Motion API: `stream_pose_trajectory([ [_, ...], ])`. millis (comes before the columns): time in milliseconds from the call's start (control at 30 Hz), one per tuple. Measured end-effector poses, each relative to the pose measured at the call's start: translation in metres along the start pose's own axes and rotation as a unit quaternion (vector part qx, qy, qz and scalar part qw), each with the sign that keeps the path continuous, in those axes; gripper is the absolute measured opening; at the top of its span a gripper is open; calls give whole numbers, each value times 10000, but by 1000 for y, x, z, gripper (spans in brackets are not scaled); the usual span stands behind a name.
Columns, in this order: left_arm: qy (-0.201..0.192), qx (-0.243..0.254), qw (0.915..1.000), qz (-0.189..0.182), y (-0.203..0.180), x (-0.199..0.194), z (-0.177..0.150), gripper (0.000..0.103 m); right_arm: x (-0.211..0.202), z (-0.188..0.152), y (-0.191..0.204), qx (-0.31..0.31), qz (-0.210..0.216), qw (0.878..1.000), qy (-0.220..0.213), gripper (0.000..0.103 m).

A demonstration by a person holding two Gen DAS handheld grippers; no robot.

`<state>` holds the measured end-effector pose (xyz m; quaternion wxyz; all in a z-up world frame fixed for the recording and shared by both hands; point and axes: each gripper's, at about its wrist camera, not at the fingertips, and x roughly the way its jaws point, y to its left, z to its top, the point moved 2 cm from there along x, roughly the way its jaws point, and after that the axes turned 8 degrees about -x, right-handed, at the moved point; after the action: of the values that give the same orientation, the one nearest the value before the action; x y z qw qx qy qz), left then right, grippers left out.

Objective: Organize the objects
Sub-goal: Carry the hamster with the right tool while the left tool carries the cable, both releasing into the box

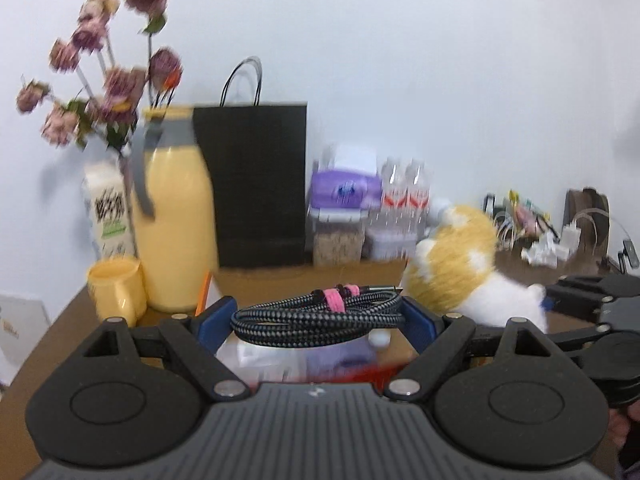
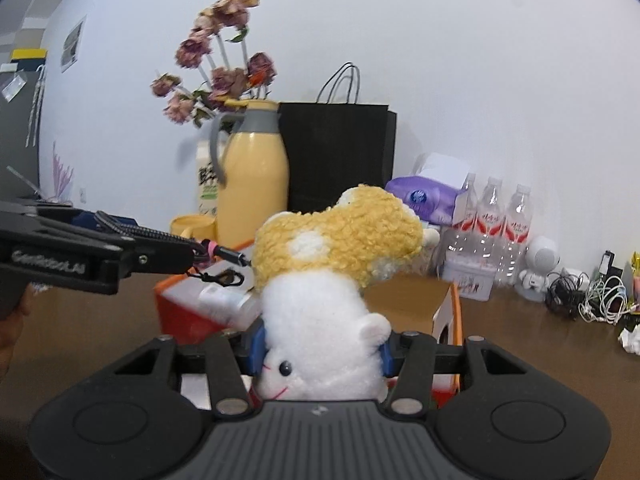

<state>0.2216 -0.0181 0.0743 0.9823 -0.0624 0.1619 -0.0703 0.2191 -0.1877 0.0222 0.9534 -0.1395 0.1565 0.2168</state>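
Note:
My left gripper is shut on a coiled black braided cable with pink ties and holds it above an open red and orange cardboard box. It also shows at the left of the right wrist view. My right gripper is shut on a white and yellow plush toy, held head down over the same box. The plush also shows in the left wrist view, with the right gripper beside it.
At the back stand a yellow thermos jug, a yellow cup, a milk carton, dried flowers, a black paper bag, a purple tissue pack and water bottles. Tangled cables lie at right.

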Motion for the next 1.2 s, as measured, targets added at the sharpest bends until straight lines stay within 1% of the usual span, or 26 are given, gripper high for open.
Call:
stream_pose_trajectory([
  [67,-69,-9,10000,5,-4,13,10,87,15,11,-8,42,-29,10000,9,50],
  [133,-133,1,9998,111,-8,30,18,87,31,20,-15,52,-77,9999,49,50],
  [300,-67,-189,9995,264,-4,78,30,87,76,31,-36,142,-89,9995,249,50],
  [433,0,-276,9986,459,-1,112,29,87,111,30,-47,302,-113,9981,530,50],
  [600,239,-328,9968,686,10,143,17,87,143,14,-49,364,-13,9951,914,50],
  [767,528,-260,9943,892,17,159,1,87,161,-4,-52,471,45,9912,1233,50],
  [933,728,-185,9920,1016,20,167,-10,88,167,-13,-52,488,40,9889,1402,50],
  [1067,818,-15,9909,1069,15,170,-15,89,168,-17,-51,502,55,9876,1487,52],
  [1167,840,13,9908,1061,14,169,-15,90,170,-19,-52,491,58,9868,1539,56],
  [1200,840,5,9907,1074,14,169,-15,91,169,-18,-52,492,37,9869,1535,62],
])
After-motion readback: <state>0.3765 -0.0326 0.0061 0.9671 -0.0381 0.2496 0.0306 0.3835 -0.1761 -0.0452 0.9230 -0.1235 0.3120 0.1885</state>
